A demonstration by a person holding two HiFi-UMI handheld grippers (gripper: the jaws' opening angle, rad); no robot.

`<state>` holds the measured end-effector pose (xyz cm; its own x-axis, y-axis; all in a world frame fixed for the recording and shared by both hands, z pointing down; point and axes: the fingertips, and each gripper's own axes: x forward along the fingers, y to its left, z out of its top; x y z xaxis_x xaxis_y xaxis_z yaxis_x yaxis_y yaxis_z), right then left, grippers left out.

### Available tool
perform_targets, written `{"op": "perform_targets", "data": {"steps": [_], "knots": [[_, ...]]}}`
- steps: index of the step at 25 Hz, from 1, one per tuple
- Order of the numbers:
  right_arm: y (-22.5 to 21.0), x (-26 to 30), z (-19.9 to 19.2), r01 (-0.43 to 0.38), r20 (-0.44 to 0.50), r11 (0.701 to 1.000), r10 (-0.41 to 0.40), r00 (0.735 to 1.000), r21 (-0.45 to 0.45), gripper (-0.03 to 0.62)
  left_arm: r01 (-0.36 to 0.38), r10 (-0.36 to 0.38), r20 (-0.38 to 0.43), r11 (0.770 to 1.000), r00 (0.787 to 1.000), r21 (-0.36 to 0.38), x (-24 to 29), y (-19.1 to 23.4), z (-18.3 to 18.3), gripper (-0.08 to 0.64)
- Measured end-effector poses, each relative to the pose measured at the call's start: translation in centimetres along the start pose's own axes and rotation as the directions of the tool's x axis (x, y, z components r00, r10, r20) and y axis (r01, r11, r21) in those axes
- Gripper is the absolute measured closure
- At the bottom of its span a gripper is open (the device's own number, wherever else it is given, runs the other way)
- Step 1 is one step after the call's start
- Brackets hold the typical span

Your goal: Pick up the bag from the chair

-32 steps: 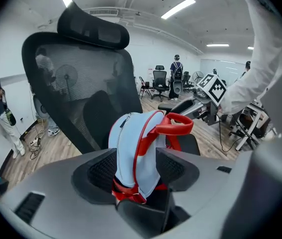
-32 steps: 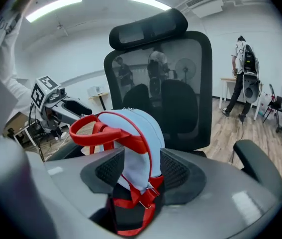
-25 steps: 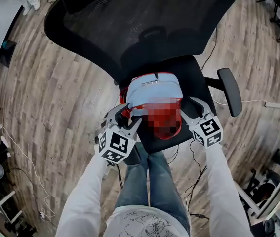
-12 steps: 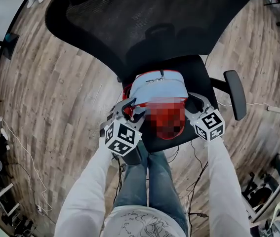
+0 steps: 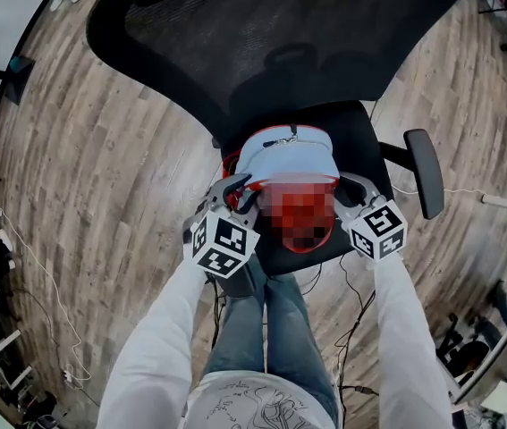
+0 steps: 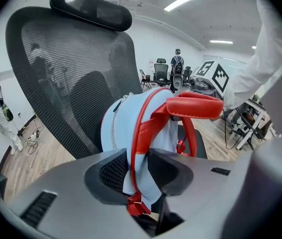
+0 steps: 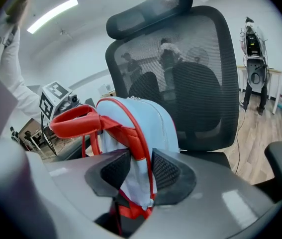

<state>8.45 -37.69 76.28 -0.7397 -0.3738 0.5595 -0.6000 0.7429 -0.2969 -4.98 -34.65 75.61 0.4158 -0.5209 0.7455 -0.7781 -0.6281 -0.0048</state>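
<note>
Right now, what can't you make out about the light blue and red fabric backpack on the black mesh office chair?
Backpack lower front: head view, under a mosaic blur.
Backpack's bottom, hence whether it's off the black seat: both gripper views, behind the left gripper and right gripper bodies.
Chair base: head view, under the seat and the person's legs.
</note>
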Motion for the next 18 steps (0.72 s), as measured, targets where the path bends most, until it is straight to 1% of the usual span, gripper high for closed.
{"op": "perform_targets", "data": {"steps": [6, 11, 14, 18], "knots": [[0.9, -2.6, 3.2, 0.007, 0.038, 1.0, -0.007, 0.999, -0.012, 0.457, 0.014, -0.013, 0.063, 1.0, 0.998, -0.014, -2.5, -0.2, 3.0, 0.437], [1.5, -5.4, 6.5, 0.036, 0.094, 0.999, -0.033, 0.995, -0.039, 0.459, -0.008, 0.008, 0.123, 1.0, 0.992, 0.0, -4.9, -0.2, 6.6, 0.437], [2.4, -7.1, 8.7, 0.049, 0.124, 0.998, -0.043, 0.991, -0.044, 0.459, -0.015, 0.011, 0.157, 1.0, 0.988, 0.022, -7.1, -0.2, 8.6, 0.437], [3.4, -9.3, 12.3, 0.069, 0.17, 0.996, -0.059, 0.984, -0.052, 0.459, -0.032, 0.022, 0.218, 0.998, 0.976, 0.047, -10.2, 0.3, 12.0, 0.437]]}}
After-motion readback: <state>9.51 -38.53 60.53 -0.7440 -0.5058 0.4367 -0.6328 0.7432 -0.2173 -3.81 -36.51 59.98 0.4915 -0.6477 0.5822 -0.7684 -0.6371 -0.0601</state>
